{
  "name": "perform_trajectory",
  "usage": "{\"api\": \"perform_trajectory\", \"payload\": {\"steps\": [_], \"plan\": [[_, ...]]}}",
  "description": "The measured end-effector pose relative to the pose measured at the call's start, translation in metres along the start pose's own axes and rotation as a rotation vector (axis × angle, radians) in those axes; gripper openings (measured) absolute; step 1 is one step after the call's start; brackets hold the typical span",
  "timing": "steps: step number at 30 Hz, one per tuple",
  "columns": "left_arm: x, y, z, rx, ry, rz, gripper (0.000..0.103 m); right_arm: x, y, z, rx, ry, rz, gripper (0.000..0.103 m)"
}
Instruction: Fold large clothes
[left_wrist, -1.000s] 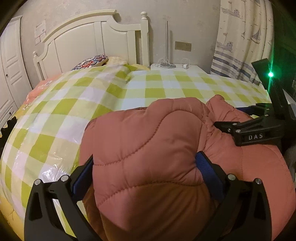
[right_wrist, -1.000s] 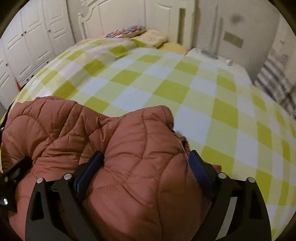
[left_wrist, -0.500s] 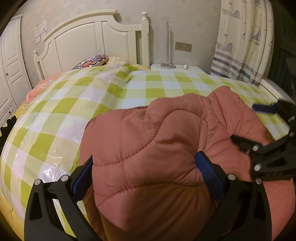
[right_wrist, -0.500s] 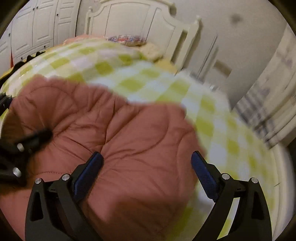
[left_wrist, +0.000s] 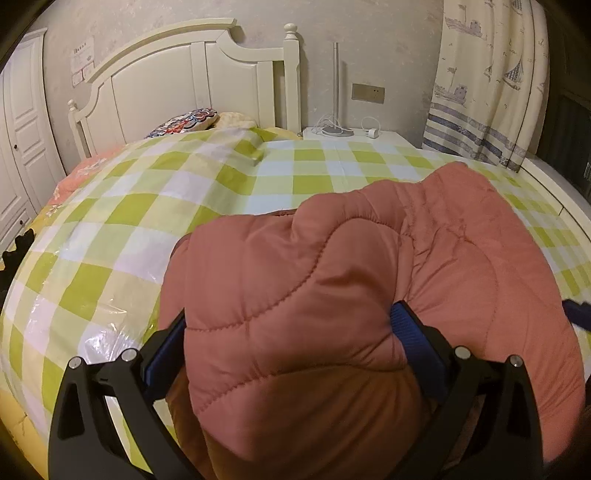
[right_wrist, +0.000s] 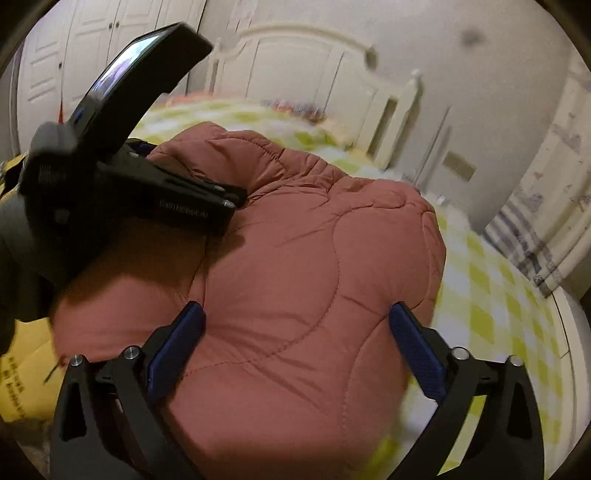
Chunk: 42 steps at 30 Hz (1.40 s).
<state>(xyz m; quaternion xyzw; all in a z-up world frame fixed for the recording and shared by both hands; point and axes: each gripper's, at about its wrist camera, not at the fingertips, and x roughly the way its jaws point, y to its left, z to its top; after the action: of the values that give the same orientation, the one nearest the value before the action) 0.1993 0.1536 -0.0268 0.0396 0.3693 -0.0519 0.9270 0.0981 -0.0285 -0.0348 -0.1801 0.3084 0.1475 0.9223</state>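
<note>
Bed (left_wrist: 155, 206) filling both views, spread with a glossy green, white and pale-yellow check cover under a crinkled clear plastic sheet (left_wrist: 99, 332) at lower left of the left-wrist frame. White panelled headboard (left_wrist: 177, 85) upper left, with a patterned pillow (left_wrist: 184, 122) against it. Sailboat-print curtain (left_wrist: 484, 81) upper right, striped at the hem. White nightstand (left_wrist: 354, 133) at upper centre carrying a lamp base and a cable. Jacket (left_wrist: 332, 280), rust-coloured, quilted and puffy with curved stitch lines, heaped on the cover at centre and lower right of the left-wrist frame, long axis running from lower left toward upper right, gathered ribbed edge toward the far end; which end is collar or hem, not clear. Same jacket across the centre of the right-wrist frame, blurred, long axis from lower centre toward upper left. Left gripper (left_wrist: 291, 332) at bottom centre, black arms, blue pads pressed into a thick fold of the jacket on both sides, clamped wide on it. Right gripper (right_wrist: 295, 339) at bottom centre of its own frame, jaws opening, jacket bulging between the blue pads (right_wrist: 413, 354) with no squeeze visible. Body of the left gripper at upper left there, tips down on the jacket.
</note>
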Motion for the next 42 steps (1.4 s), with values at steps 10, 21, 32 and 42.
{"api": "perform_trajectory", "payload": {"steps": [10,21,32,42], "plan": [[0.0,0.002,0.0,-0.011,0.001,-0.006,0.101,-0.06,0.034,0.003,-0.096,-0.125,-0.004,0.097],[-0.003,0.003,-0.003,-0.017,-0.005,-0.009,0.101,-0.049,0.045,-0.003,-0.121,-0.036,0.014,0.097],[-0.005,0.001,-0.004,-0.012,-0.012,-0.003,0.101,-0.023,0.04,-0.026,-0.133,-0.024,0.002,0.099],[-0.047,-0.002,0.063,-0.008,0.018,-0.063,0.101,-0.022,0.044,-0.024,-0.123,-0.015,-0.013,0.099]]}}
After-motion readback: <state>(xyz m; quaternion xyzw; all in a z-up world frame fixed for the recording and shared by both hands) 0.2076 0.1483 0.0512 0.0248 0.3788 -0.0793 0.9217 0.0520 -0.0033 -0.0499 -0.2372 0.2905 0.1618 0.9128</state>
